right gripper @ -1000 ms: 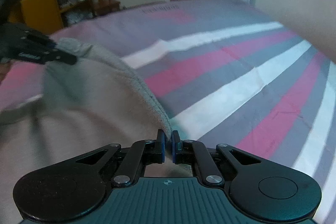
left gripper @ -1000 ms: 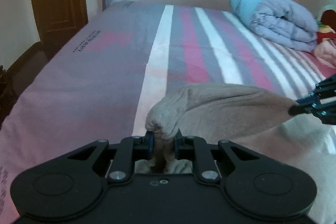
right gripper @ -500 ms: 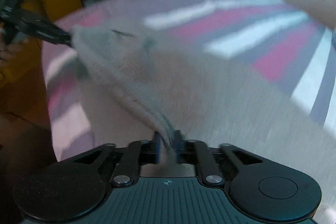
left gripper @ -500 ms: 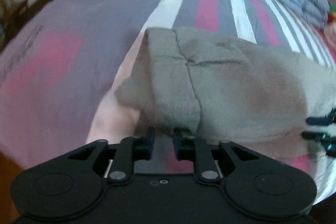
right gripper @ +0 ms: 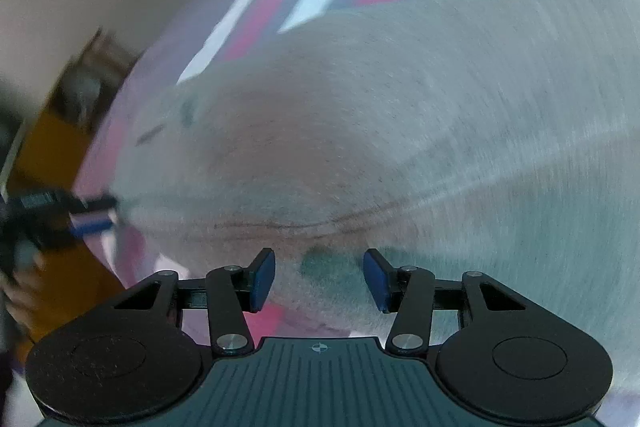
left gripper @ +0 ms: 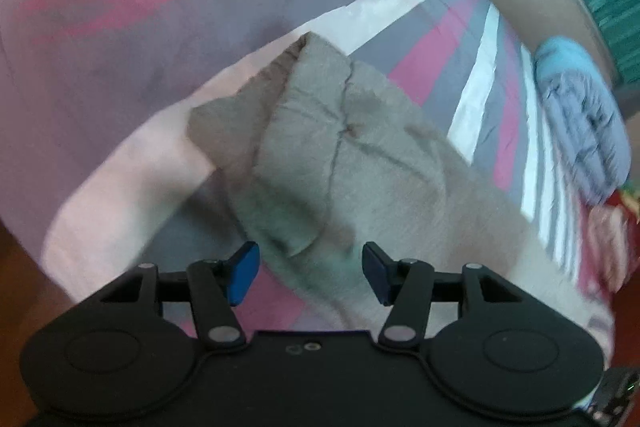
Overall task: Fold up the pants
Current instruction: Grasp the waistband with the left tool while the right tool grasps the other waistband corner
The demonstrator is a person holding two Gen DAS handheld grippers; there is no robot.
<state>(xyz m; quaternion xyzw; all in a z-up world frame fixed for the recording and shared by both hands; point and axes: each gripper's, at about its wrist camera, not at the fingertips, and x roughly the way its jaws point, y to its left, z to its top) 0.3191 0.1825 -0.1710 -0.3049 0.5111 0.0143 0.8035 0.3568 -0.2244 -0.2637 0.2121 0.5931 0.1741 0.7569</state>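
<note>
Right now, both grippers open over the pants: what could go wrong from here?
1. The pants lie bunched, an under layer sticking out at the left; the left gripper may pinch one layer only.
2. They lie near the striped bed edge, so a tug might slide them off.

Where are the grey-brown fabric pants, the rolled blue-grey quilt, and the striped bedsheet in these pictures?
Grey-brown fabric pants (left gripper: 360, 147): left wrist view, on the folded upper layer near the seam.
Rolled blue-grey quilt (left gripper: 580, 123): left wrist view, on its middle.
Striped bedsheet (left gripper: 120, 39): left wrist view, on a bare mauve stretch.
</note>
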